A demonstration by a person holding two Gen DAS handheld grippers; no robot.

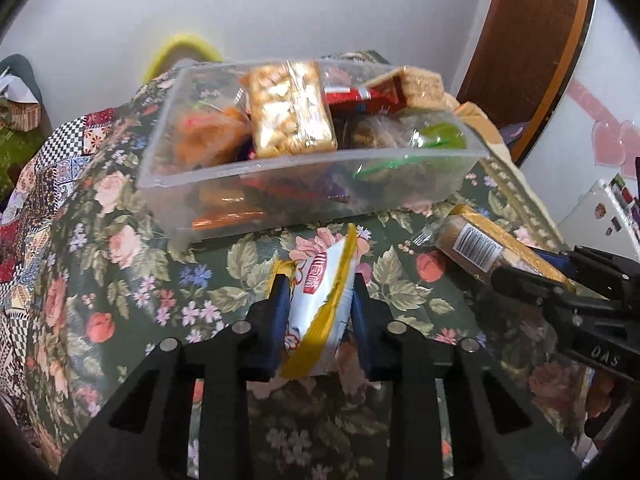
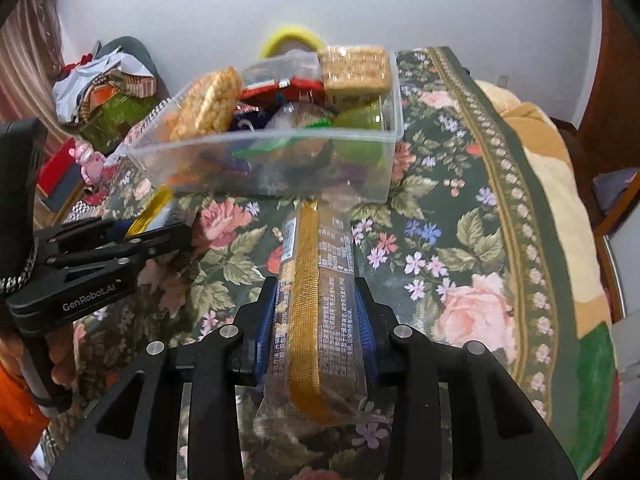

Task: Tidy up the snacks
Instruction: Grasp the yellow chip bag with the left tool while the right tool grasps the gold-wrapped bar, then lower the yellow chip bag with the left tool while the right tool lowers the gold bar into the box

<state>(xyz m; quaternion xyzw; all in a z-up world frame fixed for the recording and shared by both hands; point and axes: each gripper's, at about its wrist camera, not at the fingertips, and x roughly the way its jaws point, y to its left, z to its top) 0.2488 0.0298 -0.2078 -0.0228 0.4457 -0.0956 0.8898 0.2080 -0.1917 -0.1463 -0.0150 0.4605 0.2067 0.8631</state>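
Note:
A clear plastic bin (image 1: pixel 280 176) full of snack packs stands on the floral cloth; it also shows in the right wrist view (image 2: pixel 280 160). My left gripper (image 1: pixel 318 300) is shut on a white and yellow snack packet (image 1: pixel 320 304), held above the cloth just in front of the bin. My right gripper (image 2: pixel 316 320) is shut on a long brown cookie pack with a gold stripe (image 2: pixel 316 300), its far end close to the bin's front wall. That cookie pack (image 1: pixel 480 244) and the right gripper show at the right of the left wrist view.
The floral cloth (image 2: pixel 460 240) covers the table; its edge runs along the right (image 2: pixel 560 240). A yellow rounded object (image 2: pixel 292 36) sits behind the bin. Clutter and bags (image 2: pixel 108 92) lie at the far left. A brown door (image 1: pixel 532 40) stands at the right.

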